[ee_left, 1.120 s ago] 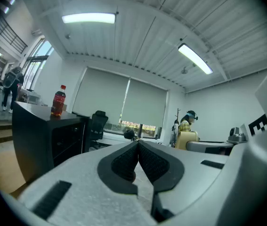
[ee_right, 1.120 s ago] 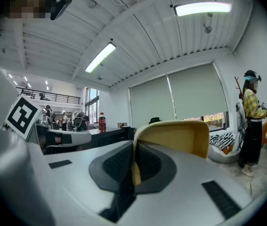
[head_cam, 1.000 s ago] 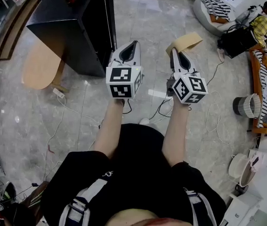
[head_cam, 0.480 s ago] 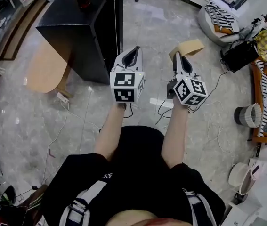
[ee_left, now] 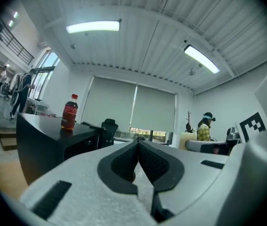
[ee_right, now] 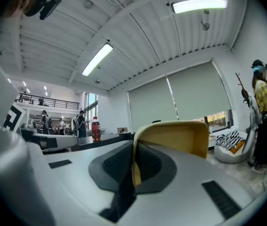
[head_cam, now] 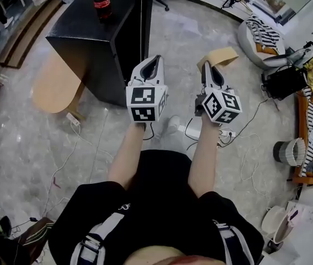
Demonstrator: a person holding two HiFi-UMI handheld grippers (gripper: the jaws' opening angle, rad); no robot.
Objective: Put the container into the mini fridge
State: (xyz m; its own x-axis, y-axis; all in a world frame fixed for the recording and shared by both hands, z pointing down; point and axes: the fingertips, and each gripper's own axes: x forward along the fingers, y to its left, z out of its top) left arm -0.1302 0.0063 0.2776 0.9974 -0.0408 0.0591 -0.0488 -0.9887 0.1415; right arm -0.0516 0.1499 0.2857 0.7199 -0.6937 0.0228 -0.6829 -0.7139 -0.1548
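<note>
The mini fridge is a black box on the floor at the upper left, with a cola bottle standing on top. My right gripper is shut on the rim of a tan, shallow container, held in the air to the right of the fridge. In the right gripper view the container sticks up from between the closed pads of the right gripper. My left gripper hangs beside the fridge's front corner. Its pads meet in the left gripper view with nothing between them. There the fridge and bottle lie ahead to the left.
A pale wooden oval board lies left of the fridge. Cables and a power strip trail over the marble floor. A striped beanbag and a grey basket stand at the right. A person in a yellow checked shirt stands far off.
The fridge and the bottle have slid down and further into the head view. Both grippers keep nearly the same places, and the container stays in the right one.
</note>
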